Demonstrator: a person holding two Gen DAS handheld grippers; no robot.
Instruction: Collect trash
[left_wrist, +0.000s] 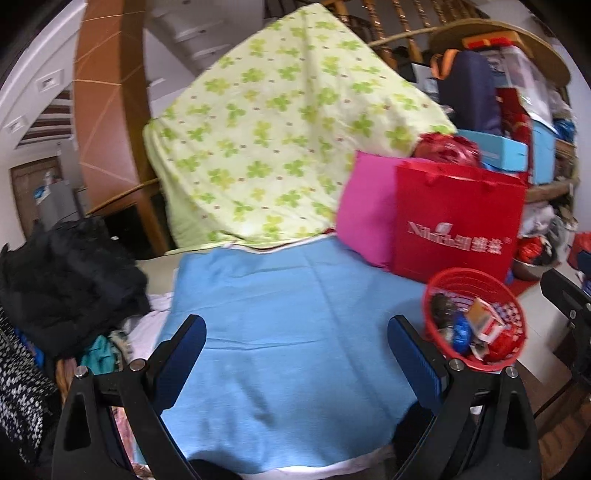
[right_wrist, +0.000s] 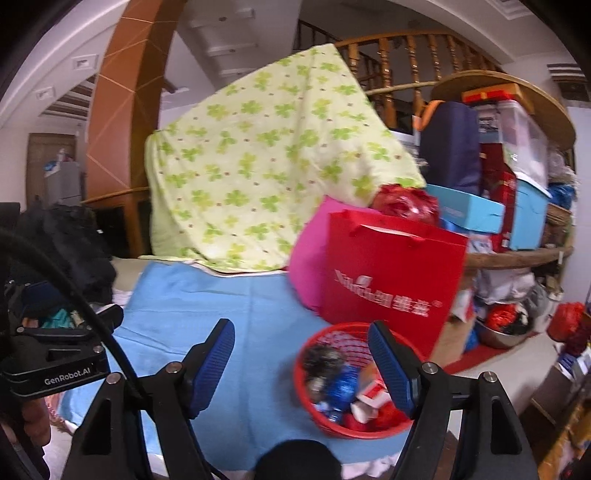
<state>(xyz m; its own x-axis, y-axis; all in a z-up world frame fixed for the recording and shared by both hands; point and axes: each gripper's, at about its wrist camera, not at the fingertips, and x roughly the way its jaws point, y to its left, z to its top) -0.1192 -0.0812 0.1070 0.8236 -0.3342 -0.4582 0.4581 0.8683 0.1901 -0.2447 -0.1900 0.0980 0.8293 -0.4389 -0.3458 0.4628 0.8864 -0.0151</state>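
A red plastic basket (left_wrist: 476, 317) (right_wrist: 351, 380) full of wrappers and small scraps stands on the right side of a blue cloth (left_wrist: 280, 332) (right_wrist: 207, 314). My left gripper (left_wrist: 297, 349) is open over the bare middle of the cloth, with the basket just to its right. My right gripper (right_wrist: 301, 363) is open too, nothing between its fingers; its right finger (right_wrist: 391, 369) hangs over the basket's near side. The left gripper's body shows at the left edge of the right wrist view.
A red paper bag (left_wrist: 458, 221) (right_wrist: 391, 280) and a pink bag (left_wrist: 365, 206) stand behind the basket. A green clover-print quilt (left_wrist: 280, 122) leans at the back. Dark clothes (left_wrist: 62, 280) pile up left. Cluttered shelves (right_wrist: 517, 166) fill the right.
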